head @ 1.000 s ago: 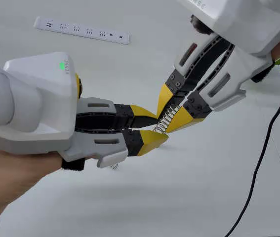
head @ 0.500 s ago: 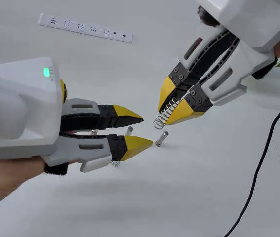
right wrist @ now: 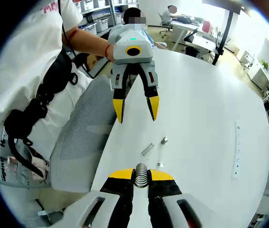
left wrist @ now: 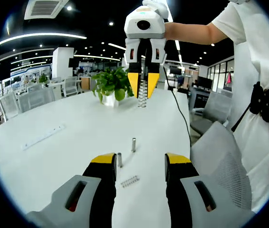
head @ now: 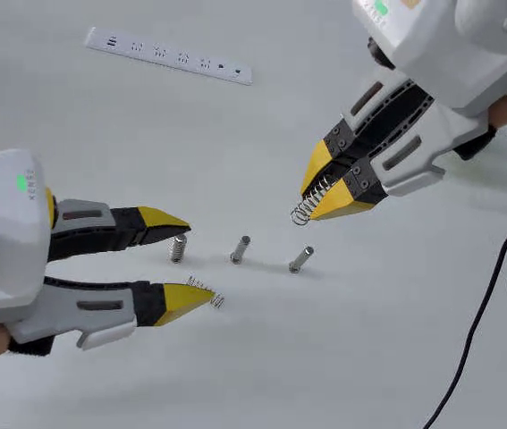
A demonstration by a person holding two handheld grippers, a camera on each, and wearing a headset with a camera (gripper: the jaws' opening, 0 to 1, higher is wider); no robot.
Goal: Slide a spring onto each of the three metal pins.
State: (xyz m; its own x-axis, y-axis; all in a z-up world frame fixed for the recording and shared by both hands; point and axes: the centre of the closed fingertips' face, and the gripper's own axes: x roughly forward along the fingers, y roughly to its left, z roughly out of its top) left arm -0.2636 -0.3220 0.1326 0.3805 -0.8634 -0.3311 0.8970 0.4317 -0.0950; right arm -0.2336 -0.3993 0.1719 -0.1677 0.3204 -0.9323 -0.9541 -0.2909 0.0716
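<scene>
The white desk [head: 235, 384] stood in an open-plan office, with a power strip [head: 168, 55] lying toward its far edge and a black cable [head: 485, 295] trailing over its right side. Three pins stood in a row on the middle of the desk. In the head view the left pin [head: 178, 248] seemed already sleeved in coils, while the middle pin [head: 240, 249] and right pin [head: 300, 259] were bare. A loose spring [head: 205, 292] lay flat on the desk just nearside of the row.

The right gripper [head: 314, 202] hung above the right pin, pinched narrow on a held spring [head: 305, 208] that stuck out of the jaws at a slant. The left gripper [head: 205, 257] was spread wide and empty, one jaw near the left pin and the other just beside the loose spring.

The pins looked freestanding, so a slanted spring end that missed the tip could tip one over and perhaps the next one too. Too hard a squeeze might shoot the coil out sideways. The left jaw could sweep the loose spring away.
</scene>
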